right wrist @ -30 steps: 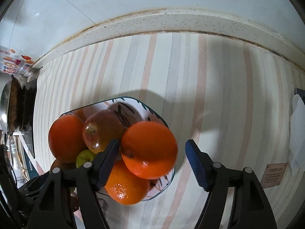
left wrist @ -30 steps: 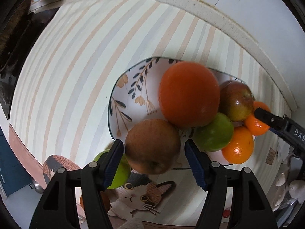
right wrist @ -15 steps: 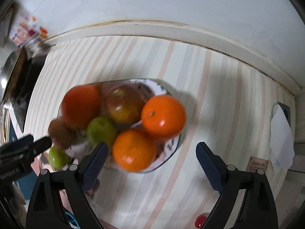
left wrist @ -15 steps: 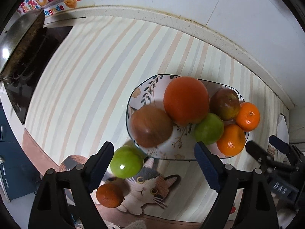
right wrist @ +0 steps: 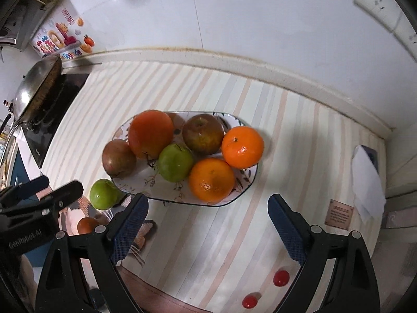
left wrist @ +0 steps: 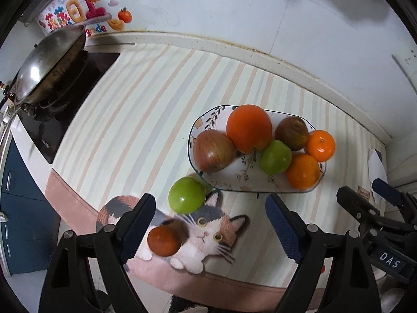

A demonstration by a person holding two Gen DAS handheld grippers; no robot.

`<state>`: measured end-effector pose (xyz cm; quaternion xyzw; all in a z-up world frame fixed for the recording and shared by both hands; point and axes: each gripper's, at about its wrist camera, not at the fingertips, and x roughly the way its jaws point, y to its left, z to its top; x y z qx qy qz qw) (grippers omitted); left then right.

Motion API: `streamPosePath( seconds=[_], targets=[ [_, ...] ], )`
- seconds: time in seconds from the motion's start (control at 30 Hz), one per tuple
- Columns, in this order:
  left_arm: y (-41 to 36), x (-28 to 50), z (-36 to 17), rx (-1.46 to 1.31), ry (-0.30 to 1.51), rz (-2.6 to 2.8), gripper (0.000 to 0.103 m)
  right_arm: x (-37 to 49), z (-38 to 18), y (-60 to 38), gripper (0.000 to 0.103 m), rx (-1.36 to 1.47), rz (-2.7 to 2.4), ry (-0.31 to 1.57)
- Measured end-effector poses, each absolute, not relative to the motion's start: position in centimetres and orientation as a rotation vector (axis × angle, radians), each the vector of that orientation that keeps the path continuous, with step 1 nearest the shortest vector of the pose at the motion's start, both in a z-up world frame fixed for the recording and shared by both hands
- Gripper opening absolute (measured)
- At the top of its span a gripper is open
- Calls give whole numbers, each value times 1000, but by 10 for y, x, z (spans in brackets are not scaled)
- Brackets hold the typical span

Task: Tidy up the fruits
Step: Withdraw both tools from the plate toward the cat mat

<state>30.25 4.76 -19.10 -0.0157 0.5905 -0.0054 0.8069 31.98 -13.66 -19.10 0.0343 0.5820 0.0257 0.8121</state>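
On the striped counter mat, your flower-patterned oval plate (right wrist: 242, 190) is already carrying six fruits, so you're looking mostly done, with a loose green apple (left wrist: 186, 195) sitting just beside the plate's near-left rim and a small dark-orange fruit (left wrist: 163, 241) lying on the cat picture a bit nearer you. Both your left gripper (left wrist: 211, 230) and your right gripper (right wrist: 208, 228) are hanging above it all with jaws gaping wide and nothing between the pads. I'm guessing you're going for those two strays next, since they're lying right under the left gripper's left finger, while two tiny red fruits (right wrist: 281, 277) are waiting off by the right gripper.
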Motion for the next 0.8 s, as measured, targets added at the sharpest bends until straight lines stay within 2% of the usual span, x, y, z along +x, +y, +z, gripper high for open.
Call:
streamPosePath(
  seconds=[0.8],
  targets=[
    [43,205,-98,-19,1042,-54,86,205,-80,-129,95,99,69,1029]
  ],
)
